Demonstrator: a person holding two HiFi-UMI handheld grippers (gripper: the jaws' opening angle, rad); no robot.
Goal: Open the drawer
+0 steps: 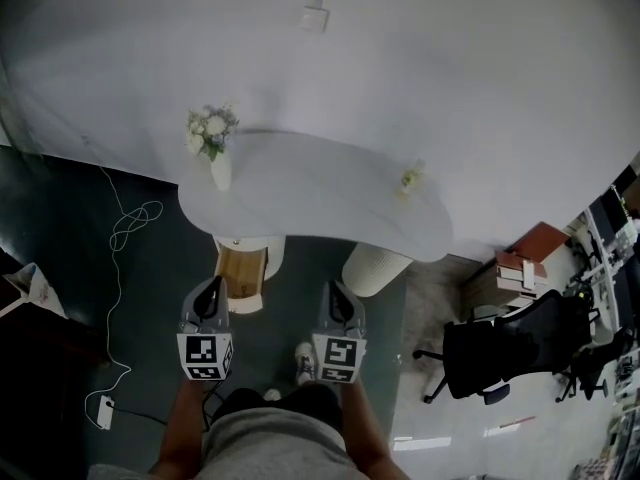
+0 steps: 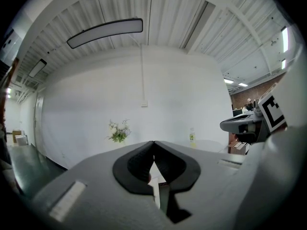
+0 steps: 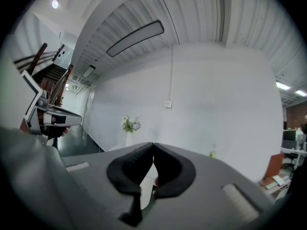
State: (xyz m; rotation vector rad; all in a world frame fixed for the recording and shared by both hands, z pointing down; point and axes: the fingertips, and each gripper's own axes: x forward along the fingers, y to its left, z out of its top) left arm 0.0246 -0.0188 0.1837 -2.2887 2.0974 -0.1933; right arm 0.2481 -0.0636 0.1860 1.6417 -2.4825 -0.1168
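1. Your left gripper (image 1: 212, 286) is closed. In the left gripper view its two dark pads meet at the tips with nothing between them.
2. Your right gripper (image 1: 338, 288) is closed as well. In the right gripper view its pads touch at the tips and hold nothing.
3. You hold both grippers side by side on the near side of the table (image 1: 320, 193), apart from each other and pointing toward it. Neither one touches anything.
4. The drawer (image 1: 243, 273) is under the table's left end, in the white pedestal (image 1: 272, 253) there. It stands pulled out toward you, with its wooden inside showing and its pale front nearest you.
5. Your left gripper's tips lie just beside the drawer's left edge in the head view. Whether they are level with it in height cannot be told.
6. A white round leg (image 1: 375, 268) stands under the table's middle, just beyond your right gripper.
7. On the table's left end stands a vase of flowers (image 1: 213, 143). A small bottle (image 1: 410, 176) stands toward the table's right end, well apart from the vase.
8. Behind the table is a plain white wall (image 1: 400, 68).
9. Right of the table is a black office chair (image 1: 500, 353). Left of the table a white cable (image 1: 130, 223) loops across the dark floor.
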